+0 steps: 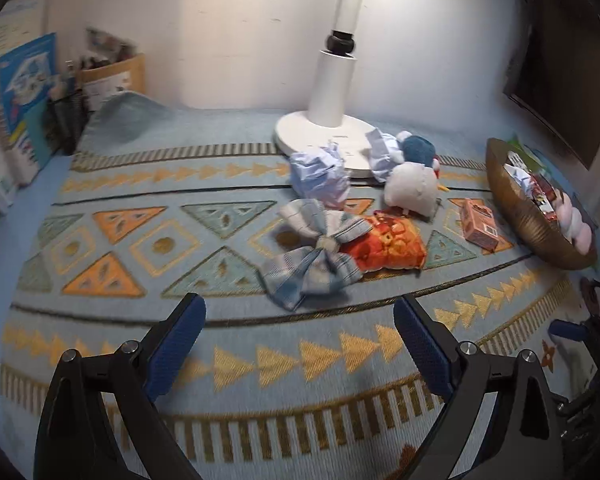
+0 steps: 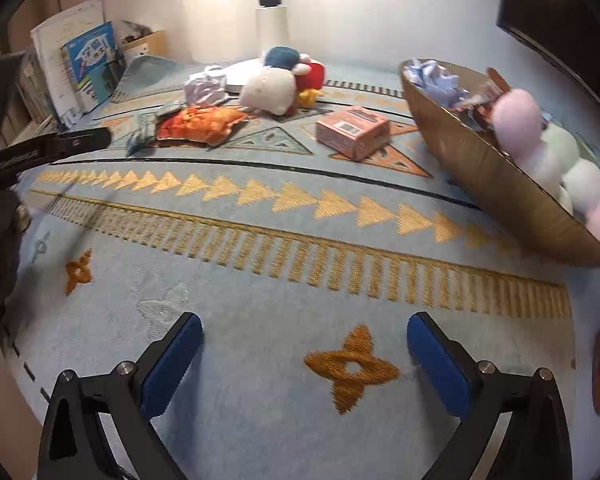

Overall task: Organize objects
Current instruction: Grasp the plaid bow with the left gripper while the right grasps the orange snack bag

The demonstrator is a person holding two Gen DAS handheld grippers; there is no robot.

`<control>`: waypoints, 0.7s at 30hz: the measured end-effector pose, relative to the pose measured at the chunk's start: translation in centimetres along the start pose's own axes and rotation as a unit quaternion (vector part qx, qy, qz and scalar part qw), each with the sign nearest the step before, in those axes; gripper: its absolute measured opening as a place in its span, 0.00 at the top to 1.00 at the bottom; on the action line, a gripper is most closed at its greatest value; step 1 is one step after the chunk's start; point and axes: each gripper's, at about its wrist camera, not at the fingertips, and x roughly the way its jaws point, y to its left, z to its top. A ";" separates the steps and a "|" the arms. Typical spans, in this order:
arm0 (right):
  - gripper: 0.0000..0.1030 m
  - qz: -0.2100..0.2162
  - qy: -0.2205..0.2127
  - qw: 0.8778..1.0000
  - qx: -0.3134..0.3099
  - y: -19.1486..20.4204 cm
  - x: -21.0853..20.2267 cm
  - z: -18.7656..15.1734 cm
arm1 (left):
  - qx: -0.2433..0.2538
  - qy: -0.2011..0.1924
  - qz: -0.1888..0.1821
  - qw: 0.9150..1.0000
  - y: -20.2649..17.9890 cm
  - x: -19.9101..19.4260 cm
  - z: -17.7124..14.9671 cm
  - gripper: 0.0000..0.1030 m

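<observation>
My left gripper (image 1: 300,320) is open and empty above the patterned cloth, just short of a blue-and-white fabric bow (image 1: 316,256). Beside the bow lie an orange snack bag (image 1: 384,244), a white plush toy (image 1: 412,192), crumpled pale-blue paper (image 1: 320,176) and a pink box (image 1: 480,228). My right gripper (image 2: 304,340) is open and empty over bare cloth near the front. In the right wrist view the pink box (image 2: 352,132), snack bag (image 2: 200,124) and plush toy (image 2: 272,88) lie farther back. A brown bowl (image 2: 472,168) at the right holds pastel balls (image 2: 540,148) and paper.
A white lamp base (image 1: 320,136) stands at the back behind the paper. Books and a pen holder (image 1: 24,92) line the left wall. A dark monitor (image 1: 556,72) hangs at the right. The left gripper's arm (image 2: 48,148) shows at the left of the right wrist view.
</observation>
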 end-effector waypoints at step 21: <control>0.36 0.067 -0.001 0.990 -0.123 8.7 10.3 15.2 | -0.129 -0.042 -0.034 0.990 6.8 1.1 0.6 0.80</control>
